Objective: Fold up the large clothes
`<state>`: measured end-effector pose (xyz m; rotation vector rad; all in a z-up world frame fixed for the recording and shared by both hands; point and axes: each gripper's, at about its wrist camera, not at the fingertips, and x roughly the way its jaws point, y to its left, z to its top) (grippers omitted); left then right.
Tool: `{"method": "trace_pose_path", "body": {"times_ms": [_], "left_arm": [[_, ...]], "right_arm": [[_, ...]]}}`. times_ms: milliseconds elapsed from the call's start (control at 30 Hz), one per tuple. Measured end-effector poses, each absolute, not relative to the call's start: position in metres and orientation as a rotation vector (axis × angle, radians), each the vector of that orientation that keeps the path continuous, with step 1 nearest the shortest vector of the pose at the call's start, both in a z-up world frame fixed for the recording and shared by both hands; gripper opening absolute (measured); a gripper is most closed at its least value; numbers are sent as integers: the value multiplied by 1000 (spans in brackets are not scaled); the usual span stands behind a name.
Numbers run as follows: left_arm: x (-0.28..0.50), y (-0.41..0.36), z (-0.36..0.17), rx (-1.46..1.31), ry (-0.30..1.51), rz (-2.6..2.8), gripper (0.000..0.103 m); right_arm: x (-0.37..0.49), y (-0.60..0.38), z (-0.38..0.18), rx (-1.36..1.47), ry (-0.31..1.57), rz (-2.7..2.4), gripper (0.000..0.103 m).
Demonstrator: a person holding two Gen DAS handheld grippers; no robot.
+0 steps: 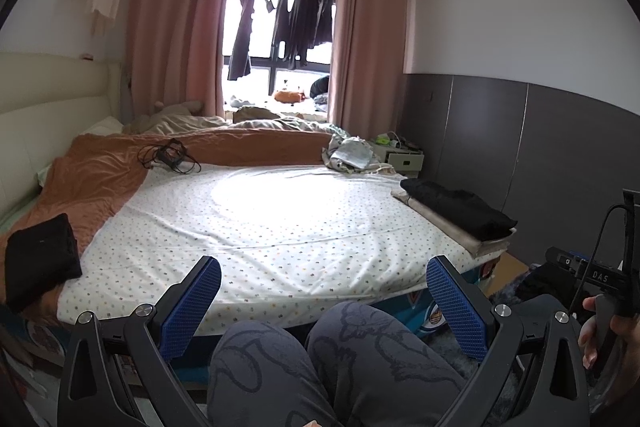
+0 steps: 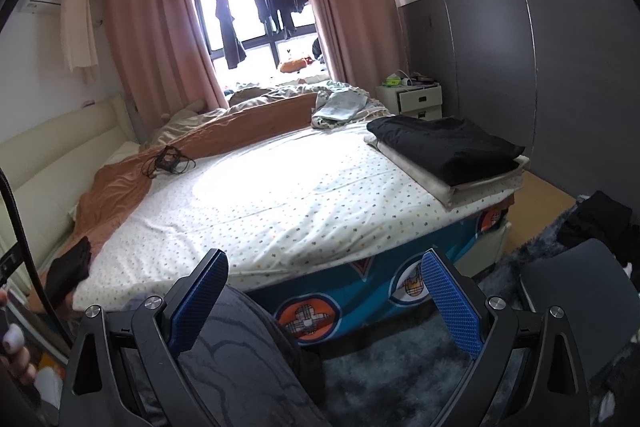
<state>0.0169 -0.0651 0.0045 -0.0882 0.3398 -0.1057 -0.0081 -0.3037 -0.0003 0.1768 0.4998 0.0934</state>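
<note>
Bed (image 1: pixel 280 227) fills most of both views, its white dotted sheet bare across the middle and washed out by window glare. Along the headboard side lies an orange blanket (image 1: pixel 100 171), with a tangle of black cable (image 1: pixel 170 155) resting on its edge. Pink curtains (image 1: pixel 176 27) frame the window, where dark garments hang on a rail (image 1: pixel 288 15).

At the bed's right foot corner sits a folded stack (image 2: pixel 452 151): a black garment lying on top of a beige one, both squared off and close to the mattress edge. On the opposite near corner, partly on the blanket, is a smaller folded black garment (image 1: pixel 40 259). A crumpled pale heap (image 1: pixel 352 155) lies at the far right of the bed, beside a white nightstand (image 2: pixel 410 101).

The person's knees, in grey patterned trousers (image 1: pixel 320 359), are just short of the mattress edge.

Left gripper (image 1: pixel 324 303) hangs over those knees with its blue pads spread wide and nothing between them. Right gripper (image 2: pixel 326 303) is likewise spread and empty, above one knee and a dark shaggy rug (image 2: pixel 400 379). At the right edge of the left view, a hand (image 1: pixel 608 339) grips what seems to be the other tool's handle, though it is cut off there.
</note>
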Motion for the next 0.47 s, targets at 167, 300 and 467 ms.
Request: {"method": "trace_pose_path", "body": {"times_ms": [167, 300, 467], "left_arm": [[15, -67, 4, -84, 330, -114, 103], [11, -68, 3, -78, 324, -118, 103], [9, -70, 4, -68, 315, -121, 103]], "right_arm": [[-9, -304, -1, 189, 503, 103, 98], [-9, -306, -1, 194, 504, 100, 98], [-12, -307, 0, 202, 503, 108, 98]]}}
